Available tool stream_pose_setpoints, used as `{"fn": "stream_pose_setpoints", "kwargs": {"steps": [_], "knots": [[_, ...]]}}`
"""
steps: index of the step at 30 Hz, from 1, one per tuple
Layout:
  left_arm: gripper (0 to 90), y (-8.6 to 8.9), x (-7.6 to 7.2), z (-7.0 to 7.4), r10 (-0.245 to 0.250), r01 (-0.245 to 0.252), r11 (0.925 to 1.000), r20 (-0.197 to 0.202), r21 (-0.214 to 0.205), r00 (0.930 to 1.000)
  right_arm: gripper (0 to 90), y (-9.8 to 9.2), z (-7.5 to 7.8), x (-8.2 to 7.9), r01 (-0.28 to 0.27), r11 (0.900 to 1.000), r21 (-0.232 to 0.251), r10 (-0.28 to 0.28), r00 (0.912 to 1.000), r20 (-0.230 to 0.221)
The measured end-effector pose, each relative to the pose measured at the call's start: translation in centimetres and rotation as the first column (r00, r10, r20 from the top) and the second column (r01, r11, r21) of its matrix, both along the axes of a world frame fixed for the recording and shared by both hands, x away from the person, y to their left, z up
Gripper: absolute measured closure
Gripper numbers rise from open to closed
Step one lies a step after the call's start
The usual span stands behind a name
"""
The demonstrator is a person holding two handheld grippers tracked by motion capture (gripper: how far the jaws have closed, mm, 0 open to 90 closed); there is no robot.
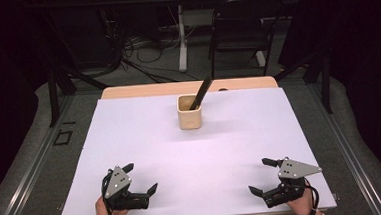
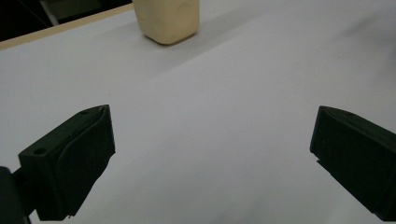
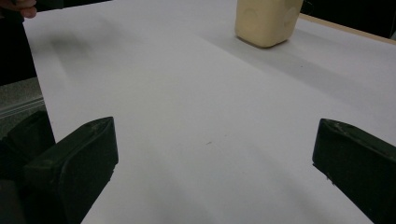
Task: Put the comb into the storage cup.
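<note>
Your left gripper [image 1: 142, 179] sits at the near left of the white sheet [image 1: 145, 135], jaws spread wide, nothing between them. Your right gripper [image 1: 260, 175] sits at the near right, jaws likewise wide apart and empty. Cream cup [image 1: 190, 112] stands upright toward the far middle of the sheet, well apart from both. Dark stick [image 1: 200, 93] leans inside the cup, tilted up to the right.

The white table cover [image 1: 191, 152] was lit bright and even while the room behind stayed nearly black. The cream cup [image 3: 266, 21] threw a soft shadow across the cover. Both gripper views were kinda soft, slightly blurry up close.
</note>
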State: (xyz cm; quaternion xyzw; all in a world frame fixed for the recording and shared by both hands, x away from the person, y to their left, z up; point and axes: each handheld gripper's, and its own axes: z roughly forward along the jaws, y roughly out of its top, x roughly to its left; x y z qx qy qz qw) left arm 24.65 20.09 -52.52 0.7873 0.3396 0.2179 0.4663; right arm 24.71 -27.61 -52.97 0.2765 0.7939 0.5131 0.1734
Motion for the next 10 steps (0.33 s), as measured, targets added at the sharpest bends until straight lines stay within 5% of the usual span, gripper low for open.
{"fn": "stream_pose_setpoints", "kwargs": {"steps": [10], "knots": [[0.0,0.20,-0.32,-0.43,-0.021,0.021,0.9998,-0.010,0.003,0.9997,0.0,0.02,-0.02,0.04,-0.005,1.0000,-0.004,0.005,1.0000,-0.001]]}}
